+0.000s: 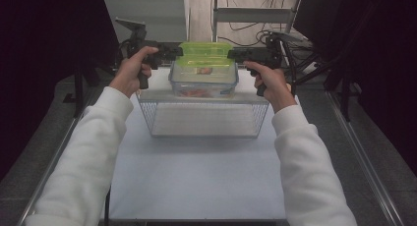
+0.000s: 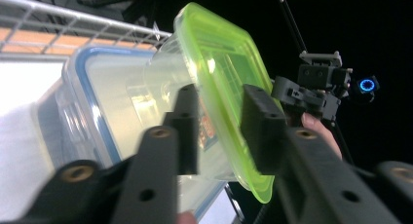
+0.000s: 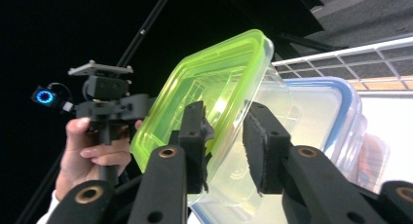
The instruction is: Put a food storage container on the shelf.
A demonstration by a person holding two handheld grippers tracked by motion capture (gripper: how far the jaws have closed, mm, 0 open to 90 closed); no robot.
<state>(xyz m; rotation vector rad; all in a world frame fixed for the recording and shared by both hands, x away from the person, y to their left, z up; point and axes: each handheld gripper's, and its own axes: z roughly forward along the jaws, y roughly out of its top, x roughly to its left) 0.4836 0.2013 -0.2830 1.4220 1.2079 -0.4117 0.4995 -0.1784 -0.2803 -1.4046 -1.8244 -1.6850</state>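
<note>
1. Straddling the rim of the green-lidded container (image 2: 219, 63) from one end, the left gripper (image 2: 221, 126) is standing released, its pads just clear of the plastic
2. Facing it from the other end, the right gripper (image 3: 224, 136) is also standing slack, with the lid's edge between its pads but not pinched
3. The container is sitting stacked on a blue-rimmed storage box (image 1: 204, 81) at the far side of the wire basket (image 1: 147, 115); whether that box is resting inside the basket or just behind it I cannot tell
4. The green-lidded container is looking empty and light, thin-walled and slightly flexible, with smooth, slippery plastic; the stiff lid rim at the two short ends is probably offering the surest hold, taken evenly so it is not tipping
5. The basket is standing on a plain white table (image 1: 196, 177), which is looking flat and smooth
6. Dark curtains are closing in both sides, cables (image 1: 246, 27) are trailing at the back, and grey flooring (image 1: 359, 118) is running alongside
</note>
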